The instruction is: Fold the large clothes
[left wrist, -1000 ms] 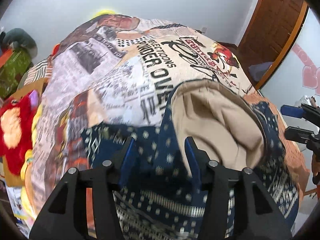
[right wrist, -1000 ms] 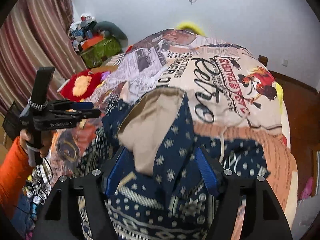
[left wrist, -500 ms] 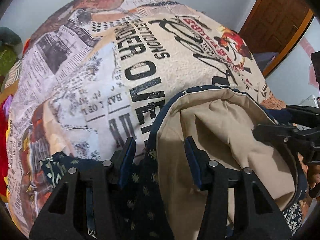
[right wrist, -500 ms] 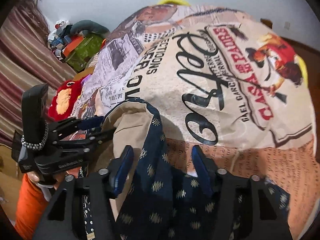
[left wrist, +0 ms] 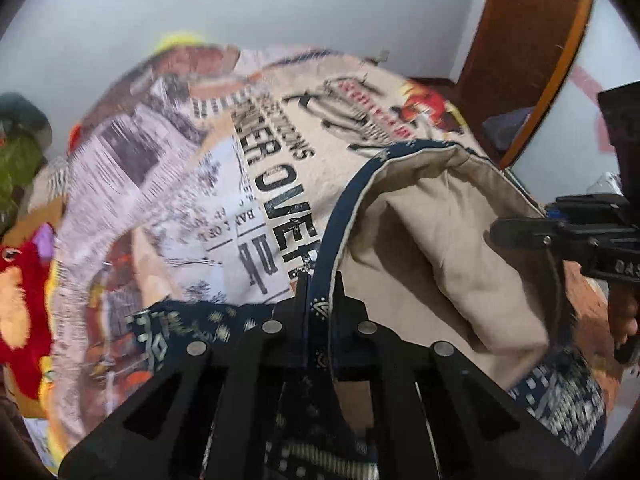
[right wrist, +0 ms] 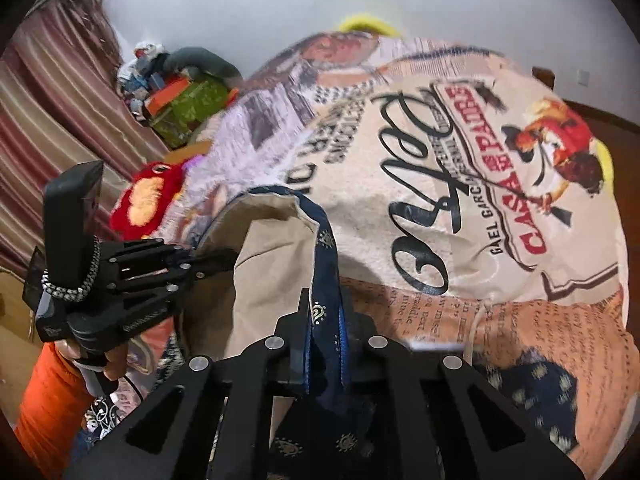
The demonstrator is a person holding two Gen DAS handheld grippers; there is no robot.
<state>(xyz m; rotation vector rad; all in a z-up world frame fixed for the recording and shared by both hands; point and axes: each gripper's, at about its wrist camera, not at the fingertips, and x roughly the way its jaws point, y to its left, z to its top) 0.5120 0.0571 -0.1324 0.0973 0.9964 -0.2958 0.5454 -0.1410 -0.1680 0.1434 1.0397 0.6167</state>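
Note:
A large navy patterned garment with a beige lining (left wrist: 436, 240) lies on the bed, its hem lifted open. My left gripper (left wrist: 320, 300) is shut on the navy hem band. My right gripper (right wrist: 325, 312) is shut on the same band (right wrist: 326, 248) at the other side of the opening. Each gripper shows in the other's view: the right one (left wrist: 560, 236) at the right edge, the left one (right wrist: 132, 272) at the left, held by a hand in an orange sleeve. The beige lining (right wrist: 272, 264) hangs between them.
The bed is covered by a printed newspaper-style blanket (right wrist: 460, 184). A red plush toy (right wrist: 148, 200) and a pile of boxes and bags (right wrist: 180, 100) sit at the left by striped curtains. A wooden door (left wrist: 520, 40) stands at the right.
Both grippers have closed on the navy hem band, which was loose between open jaws before. The views have tilted up, showing more wall and bed.

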